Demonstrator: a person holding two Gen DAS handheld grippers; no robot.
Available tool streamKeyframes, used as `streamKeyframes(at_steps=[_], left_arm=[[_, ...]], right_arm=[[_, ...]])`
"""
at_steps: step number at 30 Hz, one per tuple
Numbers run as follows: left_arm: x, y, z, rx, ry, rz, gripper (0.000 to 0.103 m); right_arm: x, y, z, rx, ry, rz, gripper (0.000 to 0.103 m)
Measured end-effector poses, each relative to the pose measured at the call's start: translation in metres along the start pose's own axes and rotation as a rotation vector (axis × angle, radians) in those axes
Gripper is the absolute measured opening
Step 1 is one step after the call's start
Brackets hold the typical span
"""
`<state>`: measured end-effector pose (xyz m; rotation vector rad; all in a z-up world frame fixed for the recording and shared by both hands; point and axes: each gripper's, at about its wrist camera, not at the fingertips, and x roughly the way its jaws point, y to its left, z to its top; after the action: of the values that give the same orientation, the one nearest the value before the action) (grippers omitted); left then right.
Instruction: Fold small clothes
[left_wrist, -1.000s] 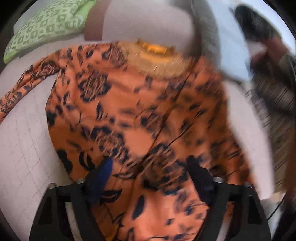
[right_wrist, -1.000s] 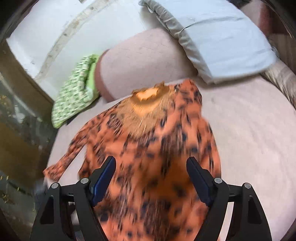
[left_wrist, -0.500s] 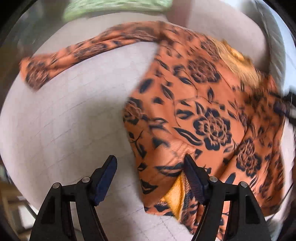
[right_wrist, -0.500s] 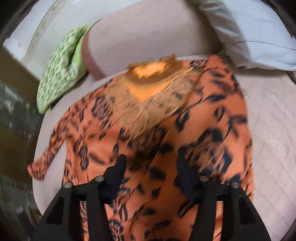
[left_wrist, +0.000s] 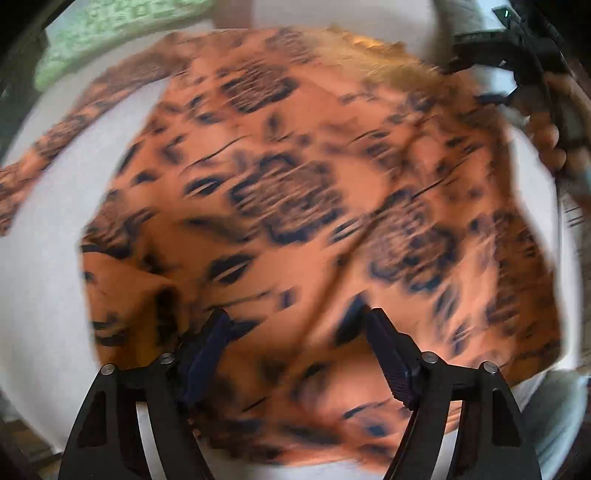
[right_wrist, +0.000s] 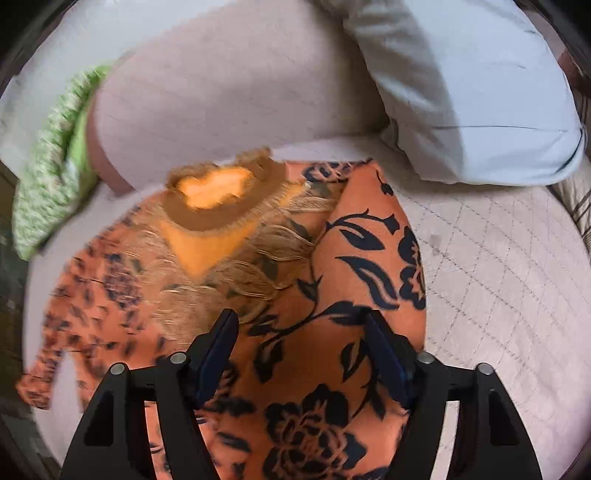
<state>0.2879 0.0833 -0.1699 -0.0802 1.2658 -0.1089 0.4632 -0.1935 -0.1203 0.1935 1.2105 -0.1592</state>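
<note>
Garment (right_wrist: 332, 369): smooth printed orange cloth with fringed neckline; quilted matt bedcover (right_wrist: 498, 277); gripper fingers (right_wrist: 384, 354): matt black plastic.

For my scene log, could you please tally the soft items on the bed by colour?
Orange floral garment: 1
Green patterned cushion: 1
Pale blue pillow: 1
Pinkish bolster: 1
Total: 4

No legible text, labels, brands, numbers or signs anywhere in either view.
</note>
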Motion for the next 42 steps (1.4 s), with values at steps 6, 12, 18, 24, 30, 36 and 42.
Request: streamKeyframes(at_steps=[6,12,18,24,30,36,42], left_arm=[[-0.005,0.002,-0.027,0.044,-0.023,0.014,0.075],[-0.01,0.007,-0.021,0.014,-0.031,-0.019,0.029],[-0.054,0.036,-0.027,-0.132,-0.107,-0.208,0.001],[-0.031,0.051,-0.034,-0.191,-0.045,-0.168,0.003],[-0.057,0.044,-0.032,-0.152,-0.178,-0.119,0.035],[-0.102,0.118,-0.04,-0.459,-0.349,-0.175,0.064],[-0.116,0.24,-0.056,-0.932,-0.463,-0.24,0.065]], right_arm=[[0.01,-0.004,0.002,-0.008,-0.007,-0.047,0.06],[0.02,-0.016,-0.001,0.025,0.043,-0.037,0.01],[-0.02,-0.016,0.004,0.032,-0.011,0.055,0.007],[-0.02,-0.008,0.014,0.003,-0.016,0.127,0.017],[-0.039,0.027,-0.021,-0.066,-0.065,0.189,0.032],[-0.15,0.096,-0.083,-0.238,-0.315,0.336,0.08],[-0.192,0.158,-0.129,-0.28,-0.37,0.484,0.084]])
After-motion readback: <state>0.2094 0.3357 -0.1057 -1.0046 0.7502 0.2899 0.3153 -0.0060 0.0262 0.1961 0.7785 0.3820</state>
